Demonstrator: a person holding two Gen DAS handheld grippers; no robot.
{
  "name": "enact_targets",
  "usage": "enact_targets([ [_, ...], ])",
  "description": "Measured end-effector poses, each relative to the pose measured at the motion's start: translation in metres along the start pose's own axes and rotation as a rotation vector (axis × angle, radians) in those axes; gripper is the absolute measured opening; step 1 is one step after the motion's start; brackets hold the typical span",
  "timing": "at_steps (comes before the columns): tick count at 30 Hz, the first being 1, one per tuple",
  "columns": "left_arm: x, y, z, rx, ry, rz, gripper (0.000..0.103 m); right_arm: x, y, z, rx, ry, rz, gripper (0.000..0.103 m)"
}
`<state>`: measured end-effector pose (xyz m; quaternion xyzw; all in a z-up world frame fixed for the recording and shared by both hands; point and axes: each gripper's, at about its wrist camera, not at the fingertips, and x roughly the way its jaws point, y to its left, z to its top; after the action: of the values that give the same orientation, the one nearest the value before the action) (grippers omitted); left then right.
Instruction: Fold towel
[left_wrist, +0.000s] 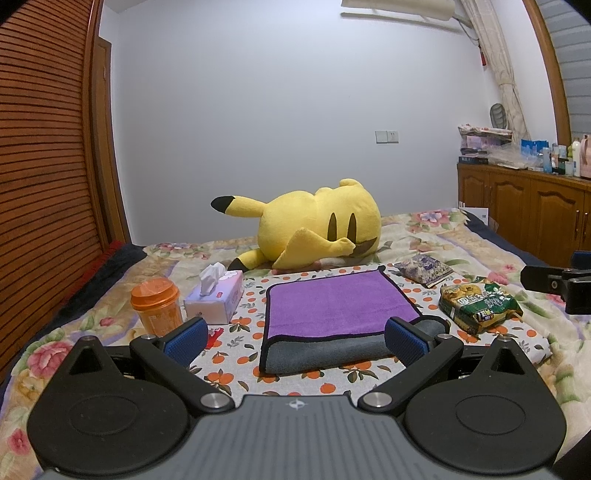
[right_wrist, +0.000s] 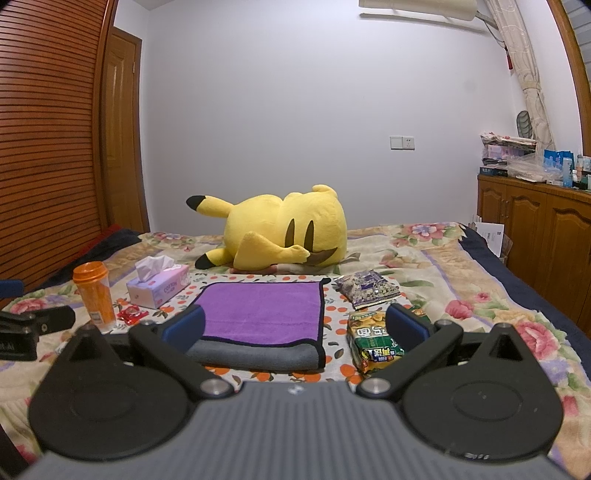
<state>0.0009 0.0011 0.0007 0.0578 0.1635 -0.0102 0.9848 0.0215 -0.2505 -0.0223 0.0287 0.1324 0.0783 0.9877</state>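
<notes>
A: What's carrying everything here?

B: A bed (left_wrist: 424, 236) is lying under it all, wearing a floral blanket, and an orange-print cloth (left_wrist: 236, 354) is spreading flat over the near part.

A: And what's sitting on that cloth?

B: The towel (left_wrist: 332, 314) is lying folded in the middle, purple over grey. To its left a tissue box (left_wrist: 218, 299) and an orange bottle (left_wrist: 157, 306) are standing, with a small red packet (right_wrist: 132, 314) lying near them. On its right a green snack bag (left_wrist: 478, 304) and a purple packet (left_wrist: 424, 271) are resting.

A: Anything behind?

B: A yellow plush toy (left_wrist: 317, 225) is lying on its side at the cloth's far edge.
</notes>
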Motion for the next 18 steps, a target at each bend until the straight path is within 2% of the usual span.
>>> enact_targets([
  [4,0.009,0.002,-0.001,0.003,0.028,-0.010,0.103,0.010,0.001,-0.003,-0.001,0.024,-0.005,0.103],
  [10,0.031,0.002,-0.004,-0.011,0.112,-0.022,0.103,0.027,-0.001,-0.002,-0.006,0.084,-0.014,0.103],
  [18,0.051,0.003,-0.002,0.008,0.149,-0.031,0.103,0.038,0.003,-0.007,-0.025,0.125,-0.006,0.103],
])
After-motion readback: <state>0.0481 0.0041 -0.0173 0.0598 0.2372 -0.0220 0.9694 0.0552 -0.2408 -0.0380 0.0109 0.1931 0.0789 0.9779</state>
